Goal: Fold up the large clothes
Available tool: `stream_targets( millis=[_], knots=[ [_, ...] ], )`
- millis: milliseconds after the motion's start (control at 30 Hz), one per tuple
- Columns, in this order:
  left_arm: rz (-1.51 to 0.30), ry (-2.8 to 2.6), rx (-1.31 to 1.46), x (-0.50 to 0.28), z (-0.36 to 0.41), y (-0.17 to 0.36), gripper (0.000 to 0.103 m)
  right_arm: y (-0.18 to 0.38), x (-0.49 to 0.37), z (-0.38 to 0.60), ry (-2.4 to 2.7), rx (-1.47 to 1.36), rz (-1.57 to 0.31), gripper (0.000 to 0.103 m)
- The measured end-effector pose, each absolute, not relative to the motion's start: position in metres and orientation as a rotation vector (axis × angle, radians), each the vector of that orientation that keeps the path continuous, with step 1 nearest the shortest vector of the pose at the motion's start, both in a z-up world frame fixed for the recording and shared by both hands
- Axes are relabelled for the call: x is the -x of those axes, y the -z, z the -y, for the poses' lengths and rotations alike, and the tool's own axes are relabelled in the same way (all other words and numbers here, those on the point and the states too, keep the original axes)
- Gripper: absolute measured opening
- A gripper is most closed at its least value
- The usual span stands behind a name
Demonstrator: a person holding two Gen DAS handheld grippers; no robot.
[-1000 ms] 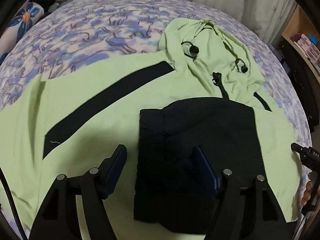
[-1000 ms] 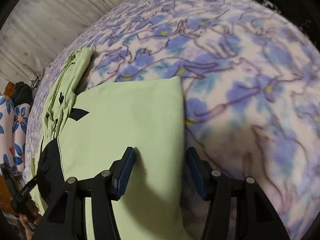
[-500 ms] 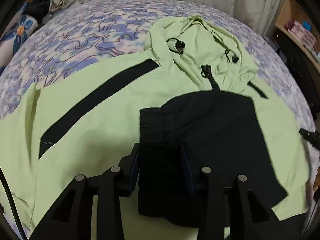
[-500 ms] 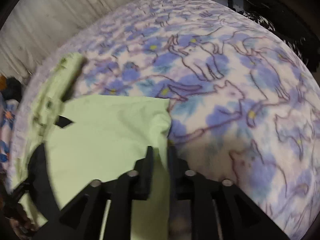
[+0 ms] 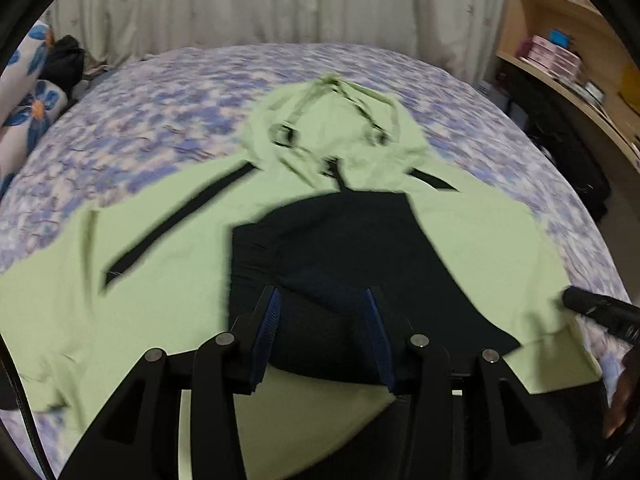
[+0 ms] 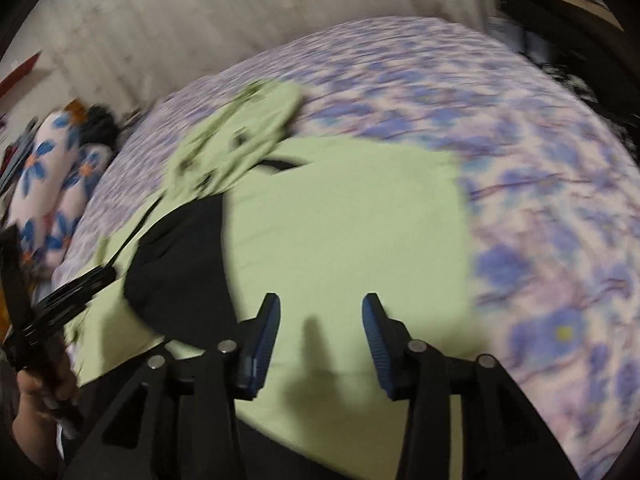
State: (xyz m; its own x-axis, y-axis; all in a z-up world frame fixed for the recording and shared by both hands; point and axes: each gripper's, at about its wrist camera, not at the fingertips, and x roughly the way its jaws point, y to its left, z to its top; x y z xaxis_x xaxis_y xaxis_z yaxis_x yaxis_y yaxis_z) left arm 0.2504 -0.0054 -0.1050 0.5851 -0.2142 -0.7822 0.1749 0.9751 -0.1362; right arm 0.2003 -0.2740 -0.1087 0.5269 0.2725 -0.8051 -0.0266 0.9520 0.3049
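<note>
a: entry, both wrist views. your left gripper (image 5: 322, 334) points down at the light green hooded jacket (image 5: 168, 292), which lies spread flat on the floral bedspread (image 5: 168, 92). its black front panel (image 5: 360, 248) sits directly ahead of and between your fingers.

b: is the left one gripping that black cloth?

a: no. its jaws have just been opening a little; the blue pads (image 5: 267, 330) stand apart, and the black fabric shows in the gap but the pads do not press on it. released, as far as the view gives.

b: and the hood?

a: the hood (image 5: 332, 128) lies crumpled well beyond your left fingertips, at the far end of the jacket (blurred, so the cord details are unclear). a black stripe (image 5: 176, 226) runs along the sleeve off to the left of the fingers.

b: right side?

a: your right gripper (image 6: 320, 340) hangs over plain green cloth, jaws also just opening, pads apart, with nothing between them but the fabric lying below. the jacket's edge and the bedspread lie just to the right of the right finger; the black panel is to the left of the left finger.

b: anything else in view?

a: a floral pillow (image 6: 52, 184) far left, curtains (image 5: 280, 4) behind the bed, a wooden shelf (image 5: 568, 40) at the far right.
</note>
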Motion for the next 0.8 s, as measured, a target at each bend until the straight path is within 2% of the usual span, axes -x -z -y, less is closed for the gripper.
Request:
stream_targets(
  millis=[167, 233, 367, 533, 600, 733, 800],
  knots=[
    [-1.001, 0.187, 0.011, -0.258, 0.030, 0.142, 0.042, 0.142, -0.212, 0.232, -0.184, -0.161, -1.091, 0.042],
    [-1.041, 0.162, 0.017, -0.262, 0.026, 0.155, 0.042, 0.147, -0.211, 0.238, -0.129, -0.105, -1.079, 0.038],
    [-1.037, 0.173, 0.061, -0.261, 0.012, 0.156, 0.042, 0.145, -0.205, 0.291, 0.144, 0.006, -1.047, 0.038],
    [-1.049, 0.187, 0.105, -0.267, 0.002, 0.155, 0.042, 0.145, -0.194, 0.367, 0.223, -0.190, -1.062, 0.038],
    [-1.053, 0.180, 0.103, -0.265, 0.004, 0.154, 0.045, 0.143, -0.191, 0.373, 0.220, -0.222, -1.056, 0.038],
    [-1.062, 0.169, 0.101, -0.262, 0.011, 0.147, 0.060, 0.139, -0.184, 0.365, 0.218, -0.228, -1.052, 0.038],
    [-1.053, 0.163, 0.080, -0.258, 0.014, 0.141, 0.063, 0.136, -0.180, 0.353, 0.198, -0.244, -1.050, 0.038]
  ],
)
